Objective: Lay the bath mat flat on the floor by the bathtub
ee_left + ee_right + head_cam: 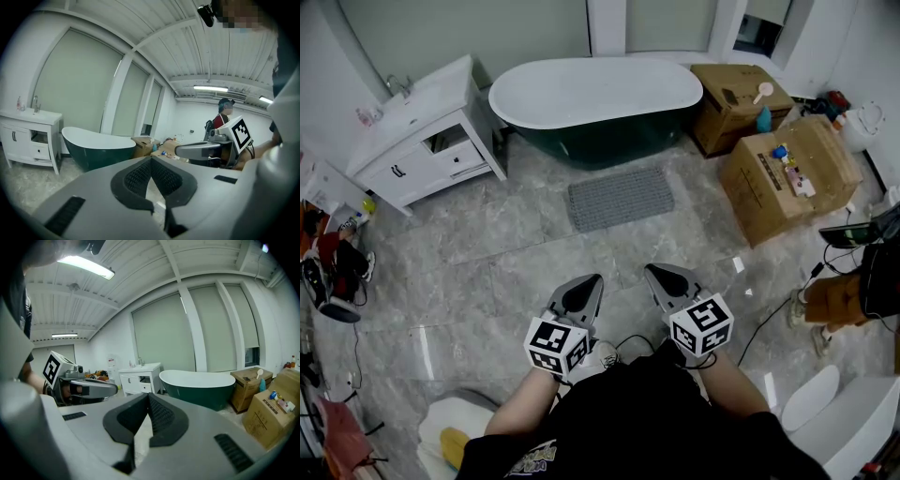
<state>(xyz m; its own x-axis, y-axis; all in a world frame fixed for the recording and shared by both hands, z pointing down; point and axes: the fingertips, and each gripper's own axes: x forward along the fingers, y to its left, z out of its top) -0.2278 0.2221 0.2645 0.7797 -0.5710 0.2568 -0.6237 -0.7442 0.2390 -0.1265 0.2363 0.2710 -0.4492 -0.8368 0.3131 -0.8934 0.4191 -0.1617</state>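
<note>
The grey bath mat (620, 197) lies flat on the marble floor, just in front of the dark green bathtub (596, 105) with its white rim. Both grippers are held low and close to my body, well short of the mat and pointing toward it. My left gripper (592, 282) is shut with nothing between its pads. My right gripper (652, 273) is shut and empty too. In the left gripper view the bathtub (96, 149) shows beyond the closed left gripper (151, 160). In the right gripper view the bathtub (199, 386) stands ahead of the right gripper (149, 396). The mat is hidden in both gripper views.
A white vanity cabinet (427, 136) stands left of the tub. Two cardboard boxes (787, 173) (734, 101) stand to its right. Shoes and clutter (336, 272) lie at the left edge. A person's legs (848, 292) and a cable (769, 314) are at the right.
</note>
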